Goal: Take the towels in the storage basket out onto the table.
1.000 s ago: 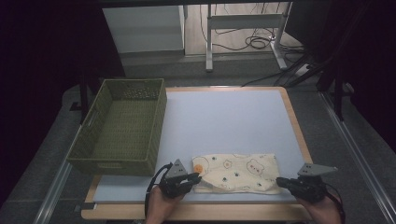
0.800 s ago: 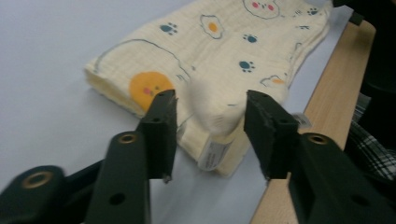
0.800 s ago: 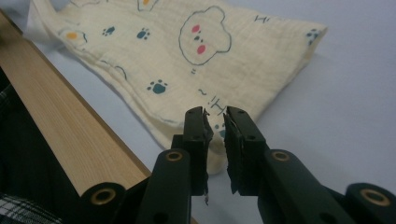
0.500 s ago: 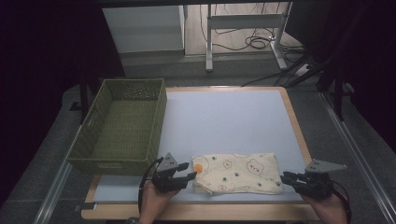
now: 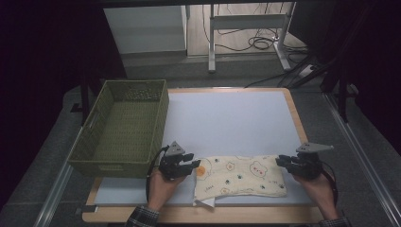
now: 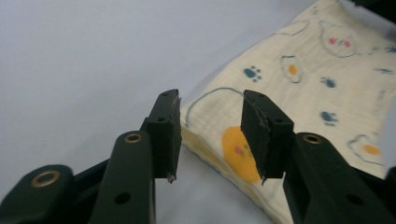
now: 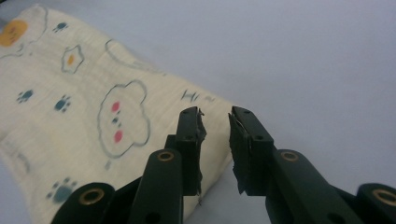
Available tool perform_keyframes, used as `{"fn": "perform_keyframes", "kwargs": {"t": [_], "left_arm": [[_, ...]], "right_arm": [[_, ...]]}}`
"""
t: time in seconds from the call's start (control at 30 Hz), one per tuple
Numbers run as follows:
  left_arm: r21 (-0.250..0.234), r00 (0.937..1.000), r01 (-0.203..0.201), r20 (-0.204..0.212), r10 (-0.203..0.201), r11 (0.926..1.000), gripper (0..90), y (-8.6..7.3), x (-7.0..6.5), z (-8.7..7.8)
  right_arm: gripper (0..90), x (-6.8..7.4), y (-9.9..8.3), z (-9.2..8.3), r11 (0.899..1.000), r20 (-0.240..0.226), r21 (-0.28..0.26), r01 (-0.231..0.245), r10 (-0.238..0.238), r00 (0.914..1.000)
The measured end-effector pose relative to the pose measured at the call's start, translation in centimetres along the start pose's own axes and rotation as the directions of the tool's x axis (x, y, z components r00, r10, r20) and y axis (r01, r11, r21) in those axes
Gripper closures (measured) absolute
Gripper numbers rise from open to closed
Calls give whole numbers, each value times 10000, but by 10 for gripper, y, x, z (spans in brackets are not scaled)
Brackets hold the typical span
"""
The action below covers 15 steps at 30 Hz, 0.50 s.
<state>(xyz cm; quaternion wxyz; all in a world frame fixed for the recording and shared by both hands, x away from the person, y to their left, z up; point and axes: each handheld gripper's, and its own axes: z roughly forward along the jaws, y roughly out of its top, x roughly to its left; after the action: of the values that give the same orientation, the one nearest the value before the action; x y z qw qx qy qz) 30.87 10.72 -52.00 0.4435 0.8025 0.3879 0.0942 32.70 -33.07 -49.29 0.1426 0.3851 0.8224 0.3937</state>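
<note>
A folded cream cloth point(image 5: 241, 182) printed with bears and paw marks lies flat near the 6 o'clock edge of the desk point(image 5: 227, 123), one corner curled under at its lower left. The left tool point(image 5: 195, 165) sits at the cloth's 9 o'clock end, jaws apart with the cloth's edge below the gap, gripping nothing; they have just been closing a little. The right tool point(image 5: 280, 161) sits at the 3 o'clock end, jaws narrowly parted, empty, having just opened. A green woven basket point(image 5: 97, 142) stands at 10 o'clock. Bare desk stretches toward 12 o'clock.
</note>
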Motion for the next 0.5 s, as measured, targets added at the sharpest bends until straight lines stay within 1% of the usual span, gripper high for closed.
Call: {"fn": "perform_keyframes", "kwargs": {"t": [0.03,0.13,0.2,0.23,0.27,0.3,0.37,0.43,0.47,0.5], "left_arm": [[73,10000,-18,-46,18,10000,579,1,1,5],[461,9994,-173,-284,186,9988,570,4,4,18],[706,9995,-223,-190,237,9973,635,4,4,25],[861,9992,-296,-236,317,9958,691,4,4,27],[876,9989,-410,-210,430,9953,826,5,4,27],[803,9987,-459,-205,477,9957,859,6,4,27],[663,9986,-422,-276,441,9969,874,11,6,24],[513,9977,-496,-445,519,9975,875,18,8,20],[490,9971,-516,-532,542,9975,876,21,9,19],[594,9962,-586,-603,622,9965,876,23,9,20]], "right_arm": [[733,-2,3,2,10000,36,-33,1,-1,10000],[687,-6,10,9,10000,88,-15,-86,86,9999],[678,-8,13,17,9998,191,165,-77,74,9998],[677,-8,13,21,9996,244,285,-72,65,9997],[684,-9,12,24,9992,253,398,-61,51,9997],[685,-9,11,27,9987,231,501,-108,97,9997],[736,-9,8,30,9977,257,663,-101,84,9996],[774,-8,7,30,9975,295,698,-87,67,9995],[794,-8,7,29,9977,309,666,-94,73,9995],[804,-9,7,28,9981,338,609,-88,67,9994]]}}
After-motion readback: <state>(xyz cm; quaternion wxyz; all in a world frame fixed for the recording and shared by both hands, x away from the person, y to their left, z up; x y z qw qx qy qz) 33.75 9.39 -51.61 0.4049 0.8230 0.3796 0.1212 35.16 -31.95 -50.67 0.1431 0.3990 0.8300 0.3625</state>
